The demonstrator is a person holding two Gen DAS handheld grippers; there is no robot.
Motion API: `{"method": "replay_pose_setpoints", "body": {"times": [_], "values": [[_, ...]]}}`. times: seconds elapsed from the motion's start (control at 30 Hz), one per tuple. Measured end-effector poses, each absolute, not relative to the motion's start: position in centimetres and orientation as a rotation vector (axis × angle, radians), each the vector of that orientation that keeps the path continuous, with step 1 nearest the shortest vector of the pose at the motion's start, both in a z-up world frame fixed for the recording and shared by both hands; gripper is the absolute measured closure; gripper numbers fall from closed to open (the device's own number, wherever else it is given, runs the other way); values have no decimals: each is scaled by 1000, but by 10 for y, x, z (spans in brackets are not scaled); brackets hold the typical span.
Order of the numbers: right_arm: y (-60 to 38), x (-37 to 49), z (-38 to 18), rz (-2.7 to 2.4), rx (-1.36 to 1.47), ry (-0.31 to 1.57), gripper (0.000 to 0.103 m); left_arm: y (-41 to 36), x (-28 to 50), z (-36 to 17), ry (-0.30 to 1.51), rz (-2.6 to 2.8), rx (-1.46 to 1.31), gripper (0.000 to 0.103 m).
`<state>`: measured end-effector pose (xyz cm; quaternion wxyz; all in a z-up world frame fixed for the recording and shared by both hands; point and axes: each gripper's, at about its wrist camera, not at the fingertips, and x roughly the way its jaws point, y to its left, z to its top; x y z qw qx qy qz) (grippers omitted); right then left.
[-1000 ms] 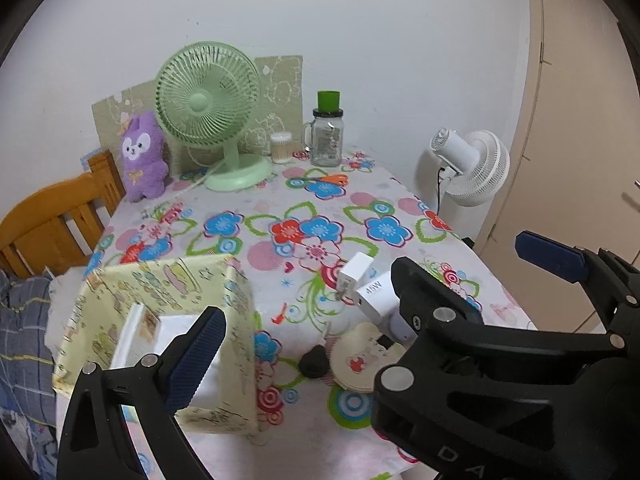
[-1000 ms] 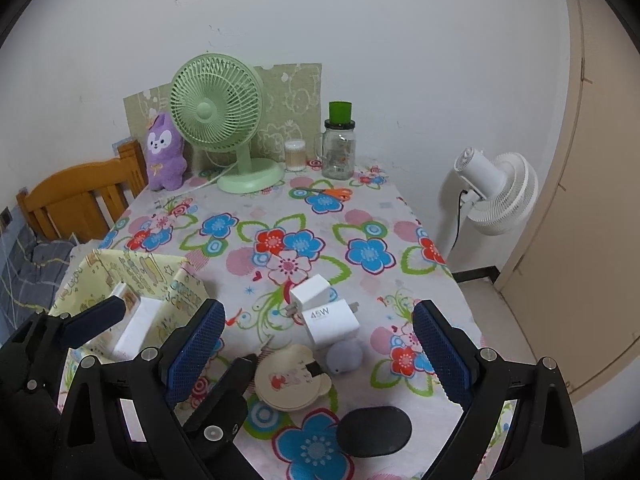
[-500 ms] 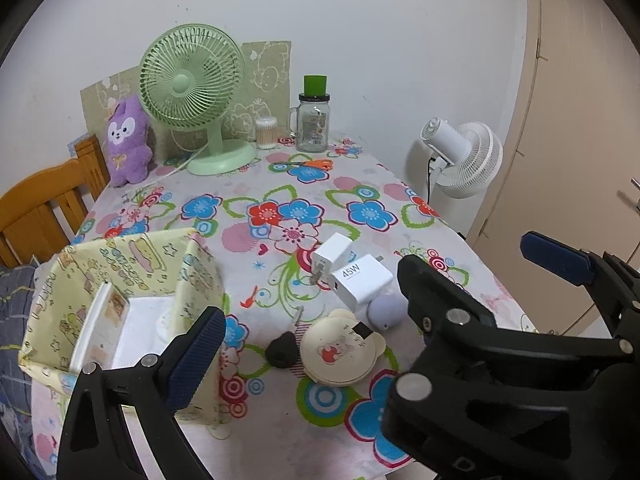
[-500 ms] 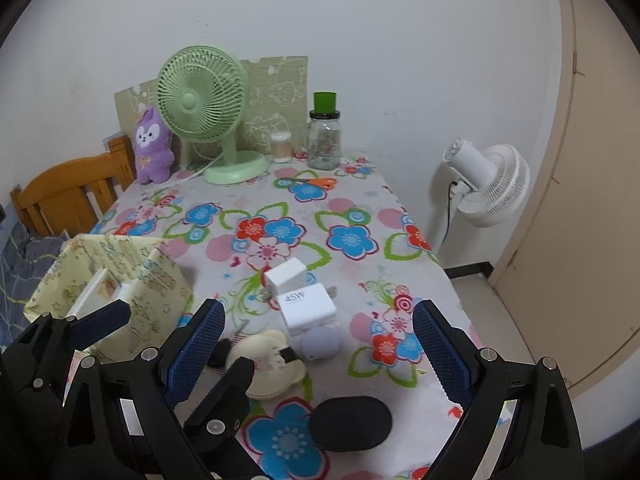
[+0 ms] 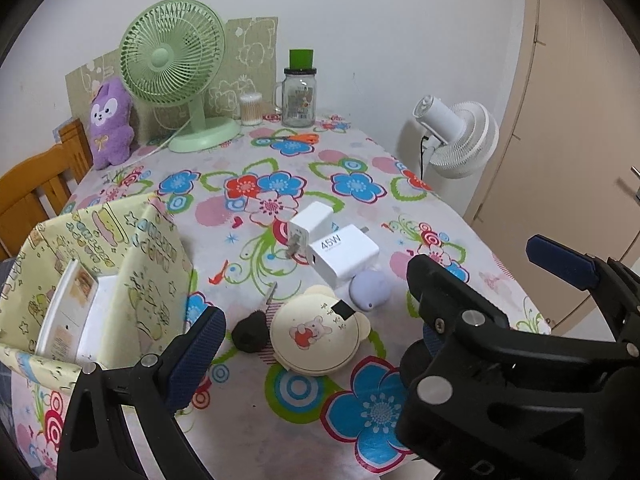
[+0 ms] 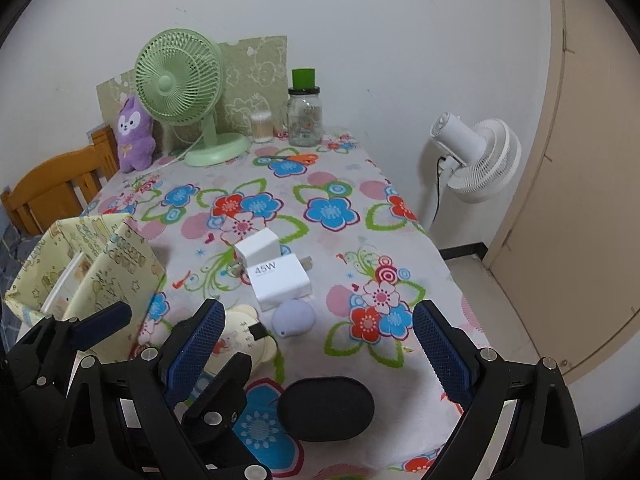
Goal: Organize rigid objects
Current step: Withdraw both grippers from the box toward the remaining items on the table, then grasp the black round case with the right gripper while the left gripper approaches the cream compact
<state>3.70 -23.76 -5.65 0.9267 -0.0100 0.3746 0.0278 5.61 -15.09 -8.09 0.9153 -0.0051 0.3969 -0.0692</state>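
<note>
Two white chargers lie mid-table, a big one marked 45W (image 5: 344,256) (image 6: 280,280) and a smaller one (image 5: 310,224) (image 6: 258,248) touching it. In front of them sit a lilac round pod (image 5: 370,290) (image 6: 294,318), a cream bear-shaped case (image 5: 316,332) and a small black fob (image 5: 250,334). A black oval case (image 6: 326,408) lies nearest the front edge. My right gripper (image 6: 316,340) hangs open above the pod and the oval case. My left gripper (image 5: 312,348) is open over the bear case, its right finger mostly hidden behind the right gripper (image 5: 496,268).
A yellow patterned fabric box (image 5: 152,248) (image 6: 128,256) with white flat items inside stands at the left. At the back are a green fan (image 5: 172,52), a purple plush (image 5: 110,120), a glass jar (image 5: 298,96) and a cotton swab tub (image 5: 251,109). A white floor fan (image 6: 476,156) stands off the right edge.
Both grippers have sunk and come nearer the cluster of small items, which now looks larger and more central. Their jaws have stayed equally wide and nothing on the table has moved.
</note>
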Motion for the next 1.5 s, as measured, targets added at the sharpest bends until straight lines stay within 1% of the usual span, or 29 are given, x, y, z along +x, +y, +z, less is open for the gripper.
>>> {"method": "replay_pose_setpoints", "body": {"times": [0.47,0.7,1.2,1.5], "values": [[-250,34,-93,6,-15,799,6,-158,58,-117,860,-151,-4,3],[-256,31,-115,-3,16,844,6,-157,52,-135,878,-137,-5,3],[-251,26,-142,9,52,903,6,-155,45,-155,889,-82,0,3],[-259,28,-149,-3,124,912,8,-161,47,-157,864,-69,31,3]]}}
